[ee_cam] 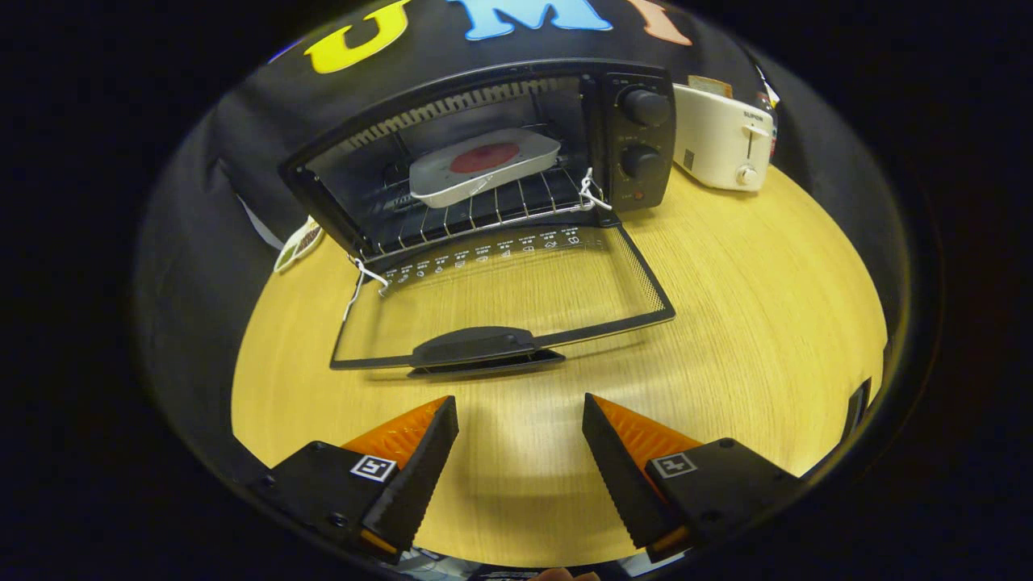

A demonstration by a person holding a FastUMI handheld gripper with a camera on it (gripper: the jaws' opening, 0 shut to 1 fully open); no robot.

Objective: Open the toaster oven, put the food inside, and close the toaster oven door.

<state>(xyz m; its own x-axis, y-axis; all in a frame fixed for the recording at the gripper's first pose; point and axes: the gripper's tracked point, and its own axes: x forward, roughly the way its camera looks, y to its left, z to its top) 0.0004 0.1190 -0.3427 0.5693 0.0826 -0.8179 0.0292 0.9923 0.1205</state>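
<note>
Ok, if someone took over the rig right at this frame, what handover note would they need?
Claw: open, holding nothing, hovering over the wooden table short of the door handle.
Toaster oven: its glass door is folded fully down, flat toward the claw.
Food: white tray with a red round item sits on the wire rack inside the oven.
Done: door opened, food placed inside.
Left: lift the door by its handle and shut it.
A white toaster stands beside the oven; not part of the job.

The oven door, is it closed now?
No, the door lies folded down flat on the table, the tray of food sits on the rack inside the oven, and the open claw holds nothing.
</note>
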